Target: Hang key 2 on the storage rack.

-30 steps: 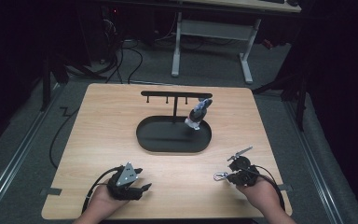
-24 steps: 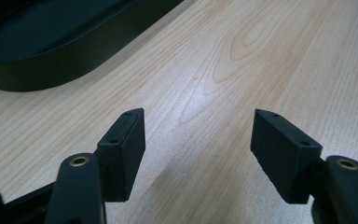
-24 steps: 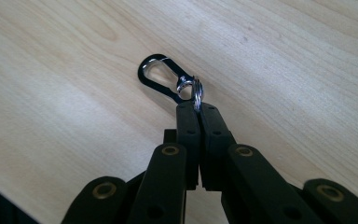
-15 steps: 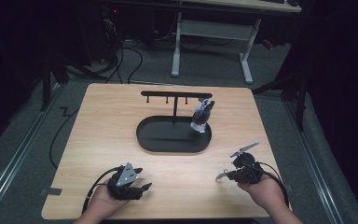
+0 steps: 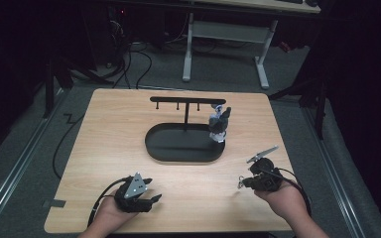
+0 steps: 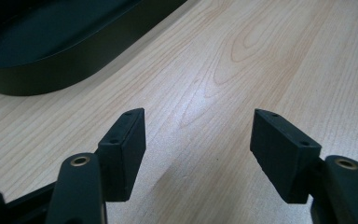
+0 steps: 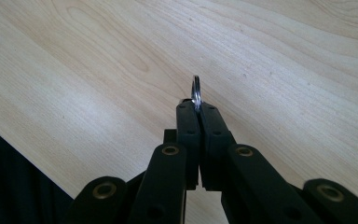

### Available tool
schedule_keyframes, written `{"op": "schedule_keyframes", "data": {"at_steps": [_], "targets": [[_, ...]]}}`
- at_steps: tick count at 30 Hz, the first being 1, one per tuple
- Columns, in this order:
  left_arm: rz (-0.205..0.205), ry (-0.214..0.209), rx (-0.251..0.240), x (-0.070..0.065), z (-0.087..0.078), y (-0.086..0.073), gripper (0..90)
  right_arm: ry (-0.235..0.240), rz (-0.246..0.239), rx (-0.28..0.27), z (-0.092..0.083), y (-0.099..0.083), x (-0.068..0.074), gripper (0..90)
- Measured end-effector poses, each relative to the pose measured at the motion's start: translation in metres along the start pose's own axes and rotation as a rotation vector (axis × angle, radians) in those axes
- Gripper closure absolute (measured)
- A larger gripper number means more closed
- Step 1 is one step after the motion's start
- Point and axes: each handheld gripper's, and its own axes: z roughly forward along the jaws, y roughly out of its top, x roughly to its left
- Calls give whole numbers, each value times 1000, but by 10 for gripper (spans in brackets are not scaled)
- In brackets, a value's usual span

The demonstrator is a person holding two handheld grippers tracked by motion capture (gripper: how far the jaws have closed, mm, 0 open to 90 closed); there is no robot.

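**Right jaws pinched on a metal ring, left jaws wide and empty**

Pale wood-grain tabletop (image 5: pixel 109 129) fills the middle of a dark room, and we take the black oval tray (image 5: pixel 178 148) with its T-shaped hanger bar as our landmark; a small grey-and-white keychain figure (image 5: pixel 219 125) hangs over the tray's right end. Nearer to us than the tray and off to its right, our right gripper (image 7: pixel 196 108) has its two black jaws pressed flat together on a thin silver metal ring (image 7: pixel 196 89), which stands edge-on and pokes out beyond the tips, above the bare wood. Nearer than the tray and to its left, our left gripper (image 6: pixel 198 135) sits low by the table's near edge with its jaws spread wide; we see plain wood between the pads, and the tray's rim lies just beyond them.
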Motion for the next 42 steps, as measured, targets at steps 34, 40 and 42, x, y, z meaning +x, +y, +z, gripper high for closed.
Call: {"op": "schedule_keyframes", "data": {"at_steps": [34,40,42], "targets": [[-11,2,-33,2,-3,1,365,25,-27,-21,-2,35,13,892],[-3,-6,-26,1,-2,0,365,34,-31,-32,-2,45,14,892],[-7,-7,-30,1,-4,0,365,38,-25,-36,-3,50,15,892]]}}
